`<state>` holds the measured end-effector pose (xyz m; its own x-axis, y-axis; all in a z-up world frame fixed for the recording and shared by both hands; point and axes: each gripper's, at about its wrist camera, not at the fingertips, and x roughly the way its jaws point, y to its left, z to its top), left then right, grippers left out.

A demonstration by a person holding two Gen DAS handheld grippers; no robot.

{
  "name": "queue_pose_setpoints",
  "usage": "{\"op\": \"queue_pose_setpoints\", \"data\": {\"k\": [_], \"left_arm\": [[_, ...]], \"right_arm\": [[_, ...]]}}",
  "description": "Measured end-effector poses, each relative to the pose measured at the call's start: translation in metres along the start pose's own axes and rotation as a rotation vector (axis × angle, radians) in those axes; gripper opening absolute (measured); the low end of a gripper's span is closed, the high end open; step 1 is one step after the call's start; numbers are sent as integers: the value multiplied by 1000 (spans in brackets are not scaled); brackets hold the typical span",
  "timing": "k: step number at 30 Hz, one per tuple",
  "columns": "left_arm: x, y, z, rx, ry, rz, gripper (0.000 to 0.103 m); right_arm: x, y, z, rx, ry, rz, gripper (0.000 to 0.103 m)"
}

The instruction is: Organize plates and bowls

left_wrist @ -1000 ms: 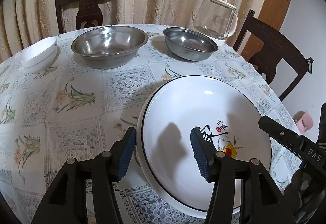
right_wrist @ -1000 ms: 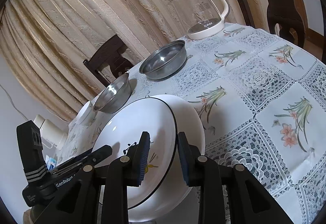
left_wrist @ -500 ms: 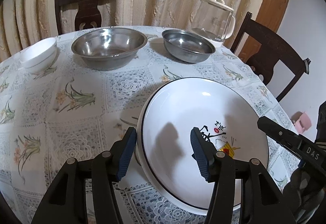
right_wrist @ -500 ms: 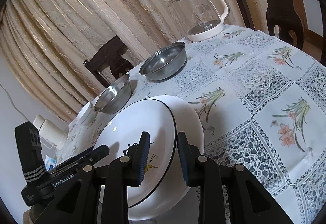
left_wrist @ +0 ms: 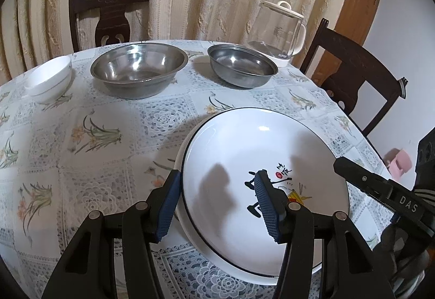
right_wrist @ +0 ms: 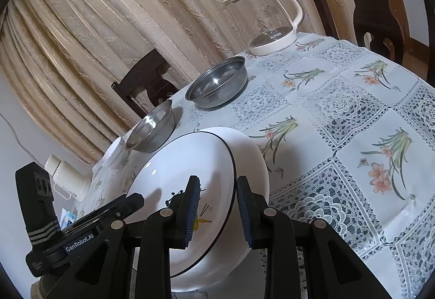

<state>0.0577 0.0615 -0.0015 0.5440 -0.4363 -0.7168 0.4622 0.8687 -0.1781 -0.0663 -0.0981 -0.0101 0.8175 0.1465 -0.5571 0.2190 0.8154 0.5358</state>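
Note:
A white plate with a black rim and a small painted motif [left_wrist: 258, 149] [right_wrist: 190, 163] rests in a second white plate [left_wrist: 180, 160] [right_wrist: 252, 163], near the table's front edge. My left gripper [left_wrist: 216, 206] straddles the left rim, one pad outside and one on the plate's inside, shut on the pair. My right gripper [right_wrist: 217, 214] clamps the opposite rim the same way. Farther back on the table stand a large steel bowl [left_wrist: 138, 70], a smaller steel bowl [left_wrist: 242, 68] and stacked white bowls [left_wrist: 50, 78].
A glass kettle [left_wrist: 280, 32] stands at the table's far right behind the small steel bowl. Dark wooden chairs [left_wrist: 108, 13] [left_wrist: 359, 76] sit at the back and the right. A floral lace tablecloth [left_wrist: 95, 136] covers the round table. Curtains hang behind.
Both grippers and the plates between them have shifted together, drawing back a little from the steel bowls. Neither grip has changed.

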Motion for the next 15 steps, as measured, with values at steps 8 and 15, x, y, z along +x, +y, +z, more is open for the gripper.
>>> {"op": "queue_pose_setpoints", "data": {"k": [8, 15], "left_arm": [[0, -7, -1, 14, 6, -12, 56], [1, -9, -1, 23, 8, -28, 56]], "right_arm": [[-5, -5, 0, 16, -9, -11, 31], [-15, -3, 2, 2, -70, -76, 38]]}}
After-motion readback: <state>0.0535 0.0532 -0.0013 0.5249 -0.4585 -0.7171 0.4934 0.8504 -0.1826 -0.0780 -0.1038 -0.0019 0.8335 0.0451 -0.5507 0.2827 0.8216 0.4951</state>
